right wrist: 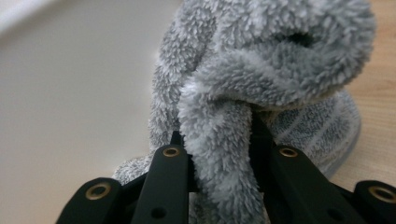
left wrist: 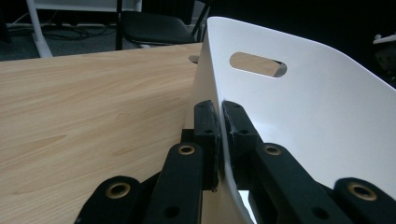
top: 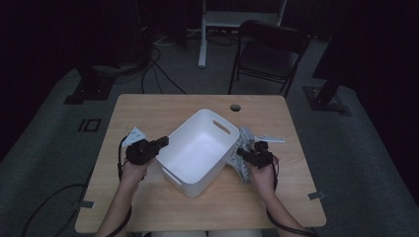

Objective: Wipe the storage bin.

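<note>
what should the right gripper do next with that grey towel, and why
Probably lift the grey towel and carry it over the rim of the white bin. The right gripper is clamped on a fold of it just outside the bin's wall, while the left gripper pinches the bin's rim, steadying it.

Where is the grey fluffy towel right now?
In the high view the grey towel lies on the table's right side, against the white bin's right wall; the right claw is shut on a fold of it.
</note>
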Demonstrator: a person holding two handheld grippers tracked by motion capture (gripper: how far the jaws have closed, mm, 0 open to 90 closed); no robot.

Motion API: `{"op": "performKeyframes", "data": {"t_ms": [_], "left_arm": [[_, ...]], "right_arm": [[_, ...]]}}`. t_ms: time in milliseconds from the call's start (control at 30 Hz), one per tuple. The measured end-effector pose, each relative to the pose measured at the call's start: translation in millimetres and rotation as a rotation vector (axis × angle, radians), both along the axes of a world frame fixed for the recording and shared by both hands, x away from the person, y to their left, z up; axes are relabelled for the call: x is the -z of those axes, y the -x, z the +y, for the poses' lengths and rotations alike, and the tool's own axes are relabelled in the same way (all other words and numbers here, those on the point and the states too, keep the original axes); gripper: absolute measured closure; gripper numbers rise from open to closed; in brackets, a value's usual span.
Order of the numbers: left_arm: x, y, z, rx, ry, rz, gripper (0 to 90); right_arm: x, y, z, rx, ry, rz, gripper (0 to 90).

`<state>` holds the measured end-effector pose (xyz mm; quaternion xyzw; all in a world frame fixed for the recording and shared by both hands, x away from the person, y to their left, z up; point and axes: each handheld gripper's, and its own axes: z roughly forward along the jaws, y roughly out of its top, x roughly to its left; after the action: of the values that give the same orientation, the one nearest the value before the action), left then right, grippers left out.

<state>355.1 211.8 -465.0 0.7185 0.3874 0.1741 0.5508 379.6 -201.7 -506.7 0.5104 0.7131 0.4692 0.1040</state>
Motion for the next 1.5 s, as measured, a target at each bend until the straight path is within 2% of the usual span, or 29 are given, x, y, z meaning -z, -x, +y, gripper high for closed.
{"op": "performKeyframes", "data": {"t_ms": [100,133,200,333,400,500,533,767,900,1000,1100,1500], "left_arm": [[0.1,0.0,-0.1,-0.001,0.003,0.001,85.2],[0.4,0.3,-0.3,-0.006,0.006,0.001,85.2],[0.5,0.1,-0.2,-0.005,0.008,0.002,85.1],[0.5,0.4,-0.4,-0.011,0.008,0.002,85.1],[0.4,0.6,-0.8,-0.016,0.006,0.0,85.1],[0.5,0.5,-0.8,-0.019,0.008,0.001,85.1],[0.6,0.5,-0.8,-0.02,0.01,0.001,85.0],[0.8,0.6,-1.0,-0.025,0.013,0.002,85.1],[1.5,0.0,-0.3,-0.018,0.029,0.006,84.9],[1.5,-0.3,-0.1,-0.011,0.027,0.005,84.9],[1.4,-0.4,0.0,-0.003,0.024,0.003,85.0],[1.4,-1.2,0.2,0.004,0.027,0.005,84.7]], "right_arm": [[5.3,-1.3,1.3,0.0,0.014,0.011,75.9],[13.7,-3.8,2.7,-0.003,0.032,0.042,76.0],[21.4,-6.5,2.6,-0.012,0.022,0.09,75.8],[26.2,-7.9,1.7,-0.022,0.021,0.103,75.7],[23.2,-6.8,2.3,-0.019,0.031,0.092,75.8],[19.3,-5.3,1.2,-0.018,0.02,0.087,75.8],[9.9,-1.4,-0.6,-0.019,0.006,0.058,75.8],[-29.8,18.0,-6.0,-0.04,-0.092,-0.044,75.7],[-46.4,26.9,-5.6,-0.033,-0.115,-0.106,75.6],[-46.6,28.2,-2.3,-0.02,-0.106,-0.13,75.6],[-42.5,26.0,-0.5,-0.006,-0.094,-0.127,75.6],[-20.8,19.0,3.3,0.022,-0.059,-0.066,75.5]]}}
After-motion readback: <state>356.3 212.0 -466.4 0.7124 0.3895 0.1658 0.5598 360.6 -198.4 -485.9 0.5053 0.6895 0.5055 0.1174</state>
